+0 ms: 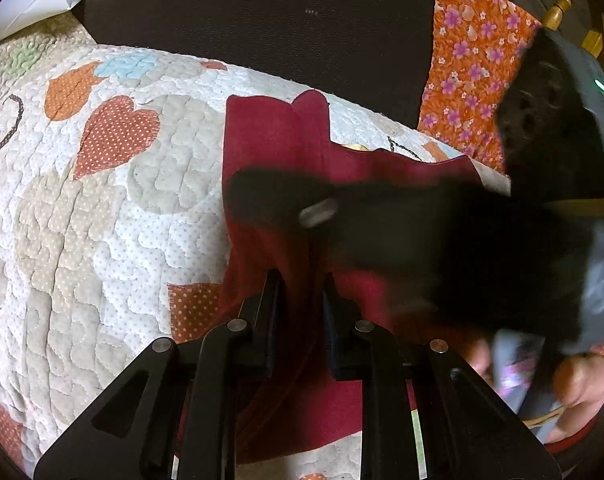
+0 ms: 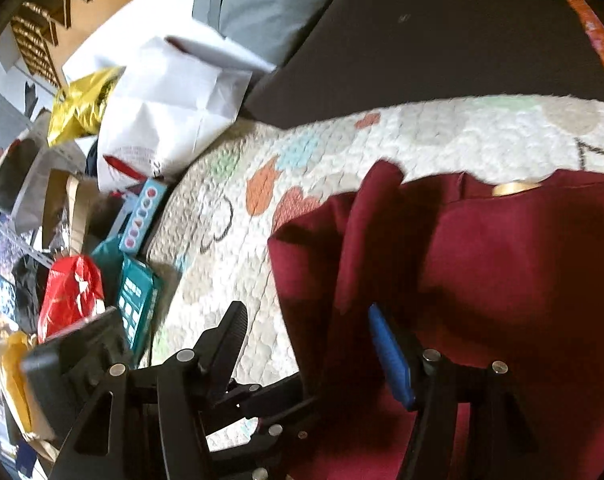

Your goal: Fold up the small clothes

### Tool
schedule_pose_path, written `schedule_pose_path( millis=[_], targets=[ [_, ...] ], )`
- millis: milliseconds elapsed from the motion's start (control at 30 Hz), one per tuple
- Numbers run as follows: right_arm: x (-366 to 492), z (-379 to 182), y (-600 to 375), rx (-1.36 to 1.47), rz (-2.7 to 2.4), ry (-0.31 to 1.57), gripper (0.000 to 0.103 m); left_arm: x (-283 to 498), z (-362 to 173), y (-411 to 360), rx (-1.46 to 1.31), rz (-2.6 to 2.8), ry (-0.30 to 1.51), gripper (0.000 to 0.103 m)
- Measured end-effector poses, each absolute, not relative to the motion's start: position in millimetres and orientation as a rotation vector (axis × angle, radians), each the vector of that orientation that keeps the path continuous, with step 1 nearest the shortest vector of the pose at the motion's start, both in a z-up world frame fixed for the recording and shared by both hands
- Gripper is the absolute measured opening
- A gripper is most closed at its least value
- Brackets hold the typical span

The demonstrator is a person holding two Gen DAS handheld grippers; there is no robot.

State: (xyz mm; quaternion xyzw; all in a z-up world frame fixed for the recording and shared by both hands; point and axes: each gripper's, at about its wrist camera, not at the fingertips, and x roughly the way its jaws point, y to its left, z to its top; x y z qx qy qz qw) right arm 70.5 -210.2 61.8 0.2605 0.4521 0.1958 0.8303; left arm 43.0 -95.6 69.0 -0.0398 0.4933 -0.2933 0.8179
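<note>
A dark red garment (image 1: 273,140) lies on a quilted heart-pattern cover (image 1: 101,200). My left gripper (image 1: 302,280) is shut on a raised fold of the red cloth, which runs between its fingers. My right gripper shows blurred in the left wrist view (image 1: 402,236), crossing over the garment from the right. In the right wrist view the right gripper (image 2: 306,312) is open, its jaws wide apart, with the garment's left edge (image 2: 482,260) between and under them; the blue pad (image 2: 390,352) lies over the cloth.
A dark cushion (image 1: 261,20) lies behind the quilt, an orange flowered cloth (image 1: 470,64) at the right. Bags, boxes and white paper (image 2: 161,112) are piled left of the quilt (image 2: 422,136) in the right wrist view.
</note>
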Motion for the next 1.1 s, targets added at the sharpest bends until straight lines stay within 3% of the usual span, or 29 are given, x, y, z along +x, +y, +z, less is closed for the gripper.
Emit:
schedule_pose_path(
  millis=[100,167,267,533,733,767,800,867,1100],
  targets=[
    [78.5,50.0,-200.4,0.477,0.4,1.017,0.059,38.8,71.5,-98.2,-0.071,-0.634,1.055,0.017],
    [78.4,44.6,-207.0,0.476,0.378,1.011,0.031,35.8,75.8,-98.0,-0.055,-0.643,1.067,0.017],
    [68.0,49.1,-223.7,0.493,0.363,0.955,0.018,29.3,94.7,-94.8,-0.08,-0.766,1.086,0.018],
    [40.9,90.7,-266.4,0.443,0.337,0.843,0.015,-0.7,150.9,-94.0,-0.013,-0.894,0.984,0.018],
    [6.4,136.8,-283.4,0.079,0.251,0.775,0.014,-3.6,164.8,-99.7,-0.103,-0.924,0.948,0.018],
    [-1.2,139.9,-287.4,0.01,0.229,0.764,0.014,-5.7,161.4,-106.3,-0.093,-0.927,0.953,0.024],
    [-9.7,140.8,-294.2,-0.058,0.207,0.755,0.014,-6.2,158.7,-113.5,-0.087,-0.934,0.965,0.031],
    [-21.2,135.4,-311.5,-0.128,0.169,0.748,0.014,-9.0,146.8,-132.7,-0.072,-0.949,1.0,0.036],
    [-15.5,82.3,-399.6,0.084,0.032,0.831,0.014,-33.7,106.0,-195.0,0.133,-0.938,1.086,0.036]
  ],
)
